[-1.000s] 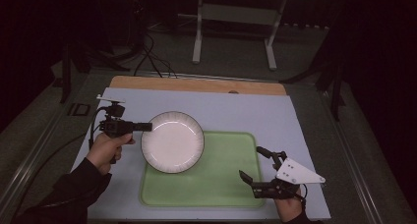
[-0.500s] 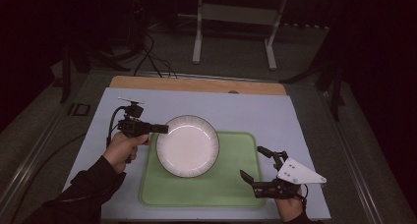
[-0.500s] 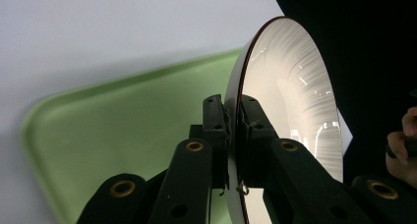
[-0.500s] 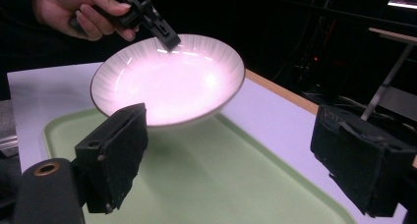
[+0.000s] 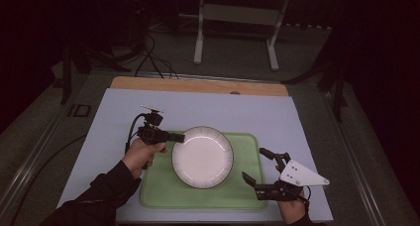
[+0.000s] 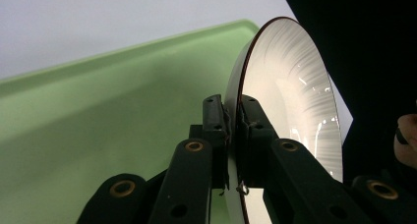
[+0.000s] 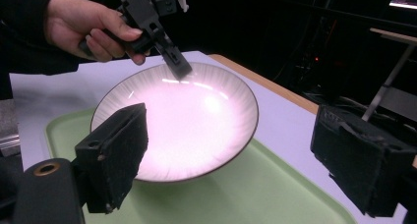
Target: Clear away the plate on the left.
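While the left tongs (image 5: 178, 137) grip the plate (image 5: 202, 156) rim over the tray (image 5: 163, 196), seemingly not yet down, the right tongs (image 5: 253, 172) gape wide.

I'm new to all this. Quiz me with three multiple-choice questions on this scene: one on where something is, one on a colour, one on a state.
1. Where is the white plate?
A. over the green tray
B. on the floor
C. on the wooden strip at the table's far edge

2. What colour is the tray?
A. red
B. green
C. black

3. How does the right gripper stand?
A. shut on the plate
B. shut on the tray
C. jaws open, holding nothing

Answers:
1 A: the high view shows the plate above the tray, its rim clamped by the left gripper.
2 B: it shows pale green.
3 C: its jaws stand apart beside the plate.
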{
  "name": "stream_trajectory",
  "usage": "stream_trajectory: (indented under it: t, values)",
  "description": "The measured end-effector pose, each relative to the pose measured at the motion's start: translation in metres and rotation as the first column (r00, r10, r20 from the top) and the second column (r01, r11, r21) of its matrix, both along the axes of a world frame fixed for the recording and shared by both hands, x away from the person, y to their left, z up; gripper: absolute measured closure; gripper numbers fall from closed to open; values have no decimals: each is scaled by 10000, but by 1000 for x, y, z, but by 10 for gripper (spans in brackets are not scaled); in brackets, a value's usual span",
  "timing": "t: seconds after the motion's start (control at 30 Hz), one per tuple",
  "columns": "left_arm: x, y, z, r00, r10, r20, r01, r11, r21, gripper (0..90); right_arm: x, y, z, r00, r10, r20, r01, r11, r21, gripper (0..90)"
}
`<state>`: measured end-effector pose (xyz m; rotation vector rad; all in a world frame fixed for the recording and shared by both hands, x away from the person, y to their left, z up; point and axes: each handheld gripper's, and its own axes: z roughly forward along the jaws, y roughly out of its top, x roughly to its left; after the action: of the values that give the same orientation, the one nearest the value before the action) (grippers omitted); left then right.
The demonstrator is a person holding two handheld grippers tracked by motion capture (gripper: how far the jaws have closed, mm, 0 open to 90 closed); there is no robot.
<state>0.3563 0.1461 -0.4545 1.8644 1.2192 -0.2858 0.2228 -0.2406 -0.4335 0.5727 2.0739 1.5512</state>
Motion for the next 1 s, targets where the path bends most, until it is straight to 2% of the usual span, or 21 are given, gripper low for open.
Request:
stream_trajectory:
  t: [0.3, 0.47, 0.6, 0.83, 1.0]
  values:
    - [0, -8, -14, 9998, -126, -168, 128, 9999, 93, 840, 1, 1, -1, 10000, 31, -44, -31, 10000, -25, 140]
    - [0, -11, -23, 9995, -229, -219, 235, 9993, 289, 839, 1, 1, -1, 9999, 52, -108, -52, 10000, -29, 140]
    - [0, -13, -32, 9988, -270, -414, 285, 9989, 359, 835, 1, 2, -2, 9999, 79, -104, -80, 9999, -81, 140]
    - [2, -14, -40, 9984, -131, -548, 159, 9986, 509, 832, 2, 1, -2, 9999, 77, -142, -78, 10000, -58, 140]
    - [5, -14, -48, 9991, -120, -417, 151, 9972, 736, 841, 1, 2, -2, 9998, 80, -165, -81, 9999, -97, 140]
